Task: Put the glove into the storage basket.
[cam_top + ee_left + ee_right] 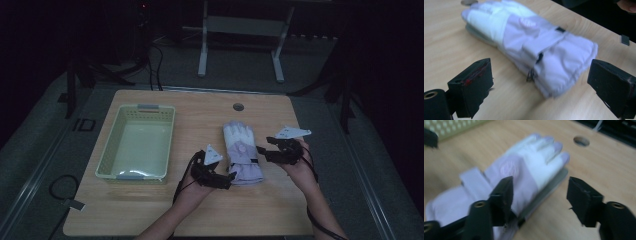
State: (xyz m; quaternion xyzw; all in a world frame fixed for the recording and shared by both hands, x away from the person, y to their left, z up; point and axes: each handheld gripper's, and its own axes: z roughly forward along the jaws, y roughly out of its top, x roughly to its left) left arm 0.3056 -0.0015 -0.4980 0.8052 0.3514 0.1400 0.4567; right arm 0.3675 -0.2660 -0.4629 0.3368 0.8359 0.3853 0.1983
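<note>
A pale lilac and white padded glove (pixel 241 151) lies flat in the middle of the wooden table (pixel 150 215), fingers pointing away from me. My left gripper (pixel 226 180) sits at the glove's cuff end, open, its jaws standing either side of the cuff (pixel 564 65) without touching it. My right gripper (pixel 263 152) hovers at the glove's right edge, open, one jaw over the palm (pixel 524 170) and the other over bare table. The glove (pixel 506 185) looks blurred in the right gripper view.
A pale green plastic basket (pixel 136 142) stands on the left half of the table, with nothing in it. A round cable hole (pixel 238 107) sits near the far edge. Metal stand legs (pixel 240 45) rise on the floor beyond.
</note>
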